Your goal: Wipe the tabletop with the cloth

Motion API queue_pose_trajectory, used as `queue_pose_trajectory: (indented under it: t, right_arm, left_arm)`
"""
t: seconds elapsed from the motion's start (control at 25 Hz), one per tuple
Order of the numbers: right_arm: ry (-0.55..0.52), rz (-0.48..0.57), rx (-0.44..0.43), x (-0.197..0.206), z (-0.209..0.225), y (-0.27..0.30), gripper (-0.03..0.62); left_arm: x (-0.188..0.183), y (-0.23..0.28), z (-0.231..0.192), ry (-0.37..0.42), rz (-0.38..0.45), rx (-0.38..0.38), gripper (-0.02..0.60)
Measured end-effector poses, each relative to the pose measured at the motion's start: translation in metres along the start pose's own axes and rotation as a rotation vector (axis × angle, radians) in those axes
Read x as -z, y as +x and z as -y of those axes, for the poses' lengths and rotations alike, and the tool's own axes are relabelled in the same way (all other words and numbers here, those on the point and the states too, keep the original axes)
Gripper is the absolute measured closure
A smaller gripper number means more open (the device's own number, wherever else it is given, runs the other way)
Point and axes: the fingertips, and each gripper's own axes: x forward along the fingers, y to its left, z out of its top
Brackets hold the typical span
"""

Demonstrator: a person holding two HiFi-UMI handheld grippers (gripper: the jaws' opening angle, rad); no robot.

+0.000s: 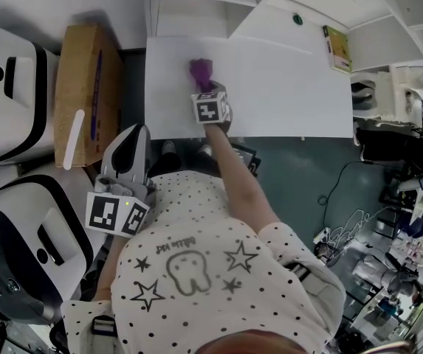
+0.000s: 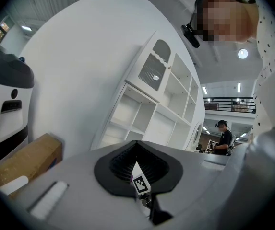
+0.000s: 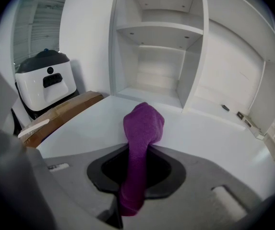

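Room: a white open-fronted shelf unit (image 3: 156, 42) is standing at the far edge of a smooth, white, rectangular table (image 1: 285, 87). Rounded white-and-black machines (image 1: 8, 87) are standing left of the table. A long, flat cardboard box (image 1: 86, 80) is lying between them and the table, with a white strip (image 1: 73, 139) resting on its top. The grey right hand-held gripper (image 1: 204, 82) is clamping a purple cloth (image 3: 142, 128). The cloth is fuzzy and bunched into a rounded knob, and it is pressing on the table's left part. The left hand-held gripper (image 2: 137, 169), with dark ribbed pads, is hanging off the table beside the person's torso. Its jaws are closing together on nothing.
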Motion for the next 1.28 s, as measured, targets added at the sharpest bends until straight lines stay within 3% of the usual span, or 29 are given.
queue_pose_trajectory:
  t: [0.6,1.28]
  right_arm:
    - [0.009,-0.022,-0.063,-0.005,-0.031,0.005,0.533]
    - [0.005,0.016,-0.060,-0.010,-0.041,0.006,0.533]
  left_arm:
    - [0.000,-0.004,-0.003,-0.009,-0.001,0.007,0.586]
    - [-0.003,-0.004,-0.007,-0.003,0.000,0.004,0.586]
